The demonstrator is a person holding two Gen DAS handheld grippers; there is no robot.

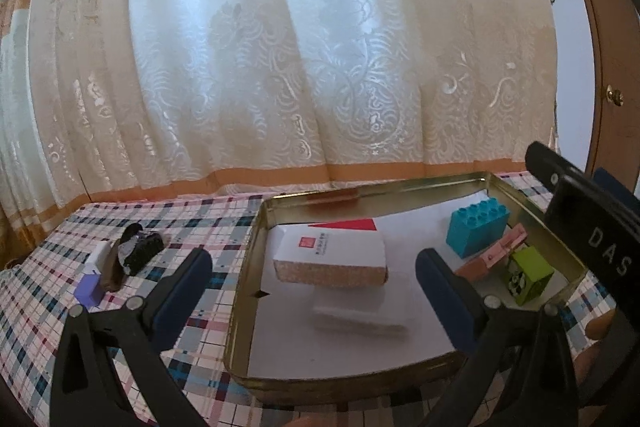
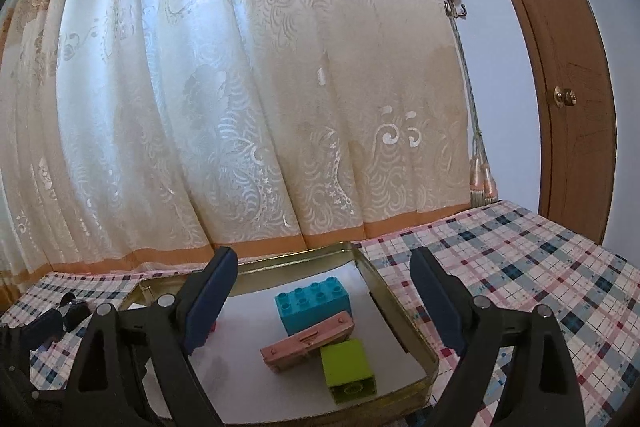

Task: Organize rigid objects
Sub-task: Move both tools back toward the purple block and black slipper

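A gold tin tray [image 1: 241, 307] with a white liner stands on the checked cloth. In it are a white box with a cork-coloured side [image 1: 330, 259], a blue brick [image 1: 476, 227], a pink clip [image 1: 494, 255] and a green brick [image 1: 530, 279]. My left gripper [image 1: 313, 255] is open, its fingers standing clear on either side of the white box. A pale blurred patch shows on the liner under the box. My right gripper [image 2: 323, 255] is open above the tray [image 2: 400, 311], with nothing between its fingers. Beyond it lie the blue brick [image 2: 314, 307], pink clip [image 2: 308, 345] and green brick [image 2: 350, 371].
Left of the tray on the cloth lie a black-and-white object [image 1: 138, 251] and a purple-and-white block [image 1: 93, 285]. A patterned curtain [image 1: 280, 67] hangs along the table's far edge. A brown door [image 2: 568, 107] stands at the right. The right gripper's black body [image 1: 592, 231] reaches over the tray's right rim.
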